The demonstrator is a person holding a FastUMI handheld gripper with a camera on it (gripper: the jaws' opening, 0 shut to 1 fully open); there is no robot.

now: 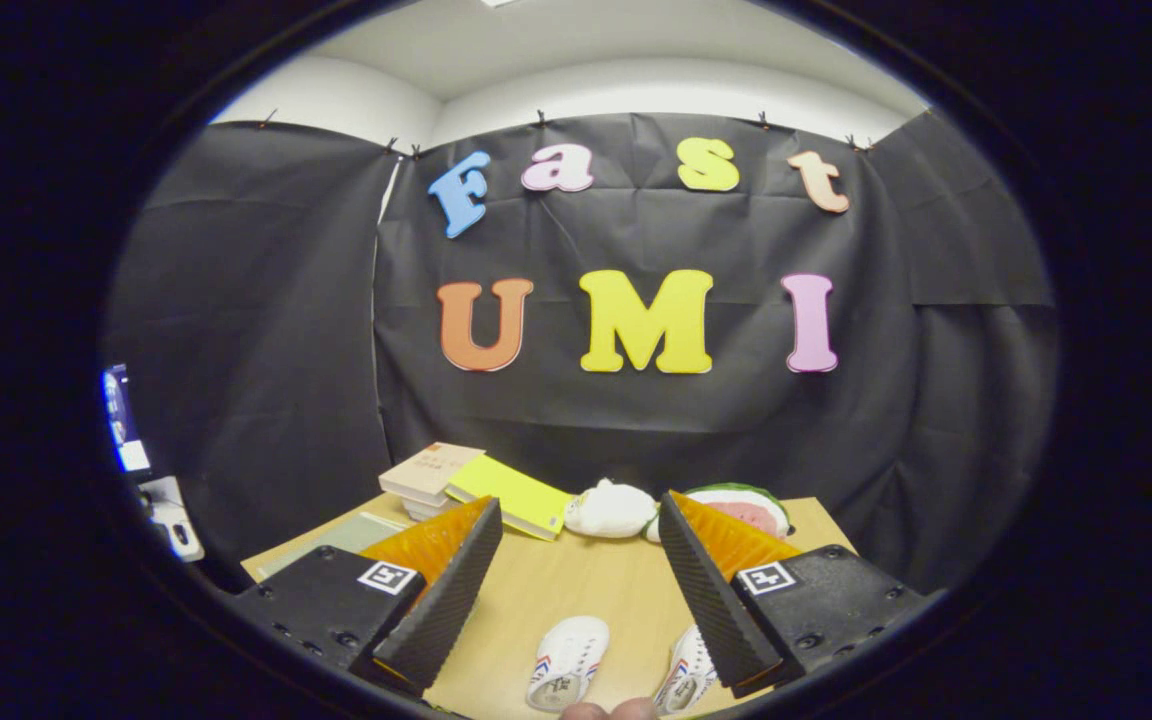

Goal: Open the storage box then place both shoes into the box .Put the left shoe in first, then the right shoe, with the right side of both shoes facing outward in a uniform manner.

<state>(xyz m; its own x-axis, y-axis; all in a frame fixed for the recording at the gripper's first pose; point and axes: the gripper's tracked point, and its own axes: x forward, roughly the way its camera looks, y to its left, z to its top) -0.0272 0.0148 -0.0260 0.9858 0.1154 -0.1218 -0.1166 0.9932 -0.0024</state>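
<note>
Claw (pixel 576 560) stands wide open, nothing between its fingers, held above the wooden table (pixel 576 590) and looking across it toward the black cloth wall at the back. I see both fingers in the lower part of the frame, one at lower left, one at lower right, with bare tabletop showing in the gap.

Two small white shoes with red and blue stripes lie near the bottom centre of the frame. One shoe (pixel 566 662) sits in the gap between the fingers, closer to the camera than the fingertips. The second shoe (pixel 686 682) lies just to its right, partly hidden behind the right-hand finger. They are near each other but apart. I cannot tell from here which is the left shoe and which the right.

At the far edge of the table, in the middle of the frame: a stack of books (pixel 431 475) with a yellow-green book (pixel 511 495) leaning against it, a white plush toy (pixel 611 510), and a watermelon-slice toy (pixel 751 510) partly behind the right fingertip. A flat greenish item (pixel 336 540) lies by the left finger; I cannot make out what it is.

A fingertip of the person (pixel 611 710) shows at the very bottom centre.
</note>
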